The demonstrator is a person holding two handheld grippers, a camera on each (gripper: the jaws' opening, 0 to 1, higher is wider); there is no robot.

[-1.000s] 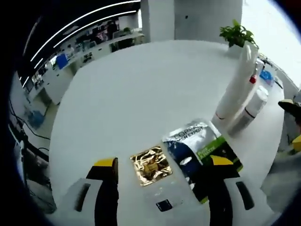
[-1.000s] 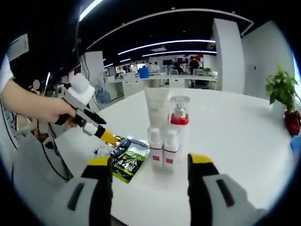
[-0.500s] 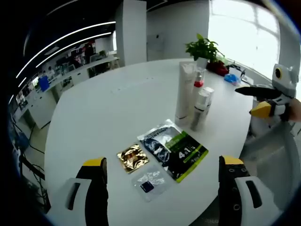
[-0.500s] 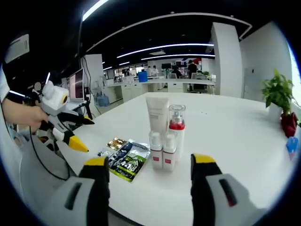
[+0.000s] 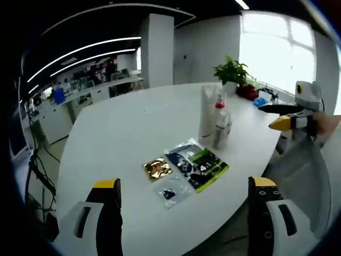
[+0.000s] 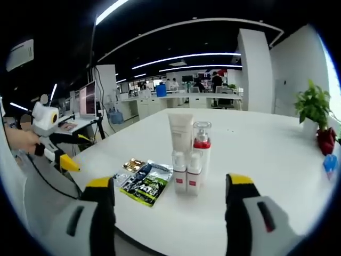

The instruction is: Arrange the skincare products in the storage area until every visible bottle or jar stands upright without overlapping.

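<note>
White surface of a large rounded table is carrying a small cluster of skincare products near its edge. In the right gripper view, a tall white tube is standing upright on its cap, and just beside it a clear pump bottle with a red collar is also standing upright. In front of these, two small white bottles with red labels are standing side by side, touching or nearly touching each other. All four are sitting close together as one group, and in the left gripper view the same cluster is showing as the tube, the pump bottle and the small bottles partly hidden behind one another.

Beside the bottles, flat on the table, a dark sachet with a green panel is lying next to a gold foil sachet and a small clear packet with a dark spot inside. The same dark and green sachet is lying left of the small bottles in the right gripper view.

The left gripper is hanging over the near table edge with its yellow-tipped jaws wide apart, holding nothing. The right gripper is likewise spread wide and empty, facing the bottles from the opposite side. A potted plant is standing farther back on the table.
</note>
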